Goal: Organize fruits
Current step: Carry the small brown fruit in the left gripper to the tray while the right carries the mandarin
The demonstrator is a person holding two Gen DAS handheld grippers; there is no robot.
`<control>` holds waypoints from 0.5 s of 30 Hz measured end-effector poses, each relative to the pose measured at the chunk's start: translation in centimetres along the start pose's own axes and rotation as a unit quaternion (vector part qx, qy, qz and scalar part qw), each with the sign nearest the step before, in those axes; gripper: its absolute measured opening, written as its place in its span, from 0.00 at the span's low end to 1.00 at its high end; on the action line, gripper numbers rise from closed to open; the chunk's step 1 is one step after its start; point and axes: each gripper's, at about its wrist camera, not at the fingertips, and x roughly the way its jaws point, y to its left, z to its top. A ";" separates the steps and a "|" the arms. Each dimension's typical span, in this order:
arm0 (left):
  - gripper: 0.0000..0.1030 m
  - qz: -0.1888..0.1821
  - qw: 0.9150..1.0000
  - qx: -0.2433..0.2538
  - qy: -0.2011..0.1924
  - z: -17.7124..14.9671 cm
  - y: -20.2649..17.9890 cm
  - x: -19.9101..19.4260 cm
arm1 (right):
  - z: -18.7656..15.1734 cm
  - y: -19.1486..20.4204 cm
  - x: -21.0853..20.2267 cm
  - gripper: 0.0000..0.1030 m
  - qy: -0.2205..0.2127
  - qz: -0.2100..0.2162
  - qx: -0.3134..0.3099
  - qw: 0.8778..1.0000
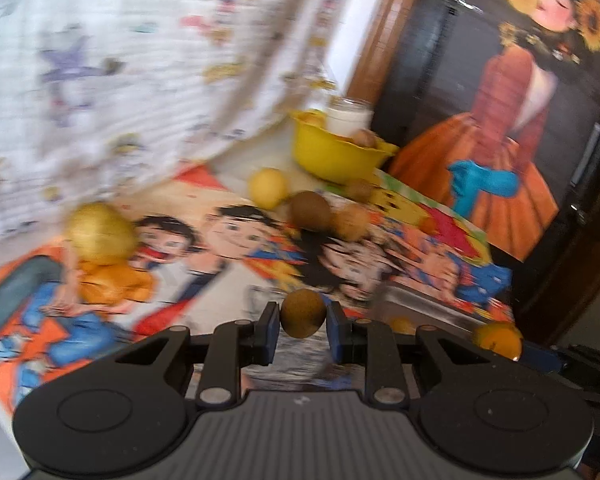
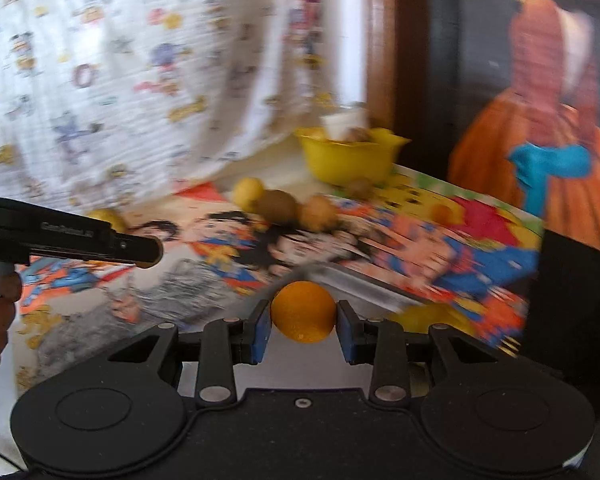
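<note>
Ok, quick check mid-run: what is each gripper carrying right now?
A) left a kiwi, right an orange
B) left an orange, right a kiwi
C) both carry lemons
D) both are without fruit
A: in the left wrist view the left gripper has a brown kiwi between its blue fingers, while in the right wrist view the right gripper is closed on an orange.

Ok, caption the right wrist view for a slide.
Right gripper holds an orange above the cartoon table; yellow bowl behind.
</note>
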 end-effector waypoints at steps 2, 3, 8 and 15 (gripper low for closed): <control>0.26 -0.013 1.000 0.007 0.005 -0.5 -1.4 0.5 | -0.8 -1.0 -0.1 0.36 0.003 -0.019 0.007 1.000; 0.26 -0.019 1.000 0.009 0.008 -0.7 -2.1 0.9 | -1.3 -1.4 -0.1 0.36 0.007 -0.028 0.010 1.000; 0.26 -0.039 0.999 0.006 0.024 -2.2 -4.6 3.0 | -3.1 -2.5 0.7 0.36 0.019 -0.051 0.028 0.998; 0.26 -0.046 0.998 -0.001 0.042 -3.5 -6.4 5.7 | -4.5 -3.0 2.2 0.36 0.020 -0.068 0.014 0.997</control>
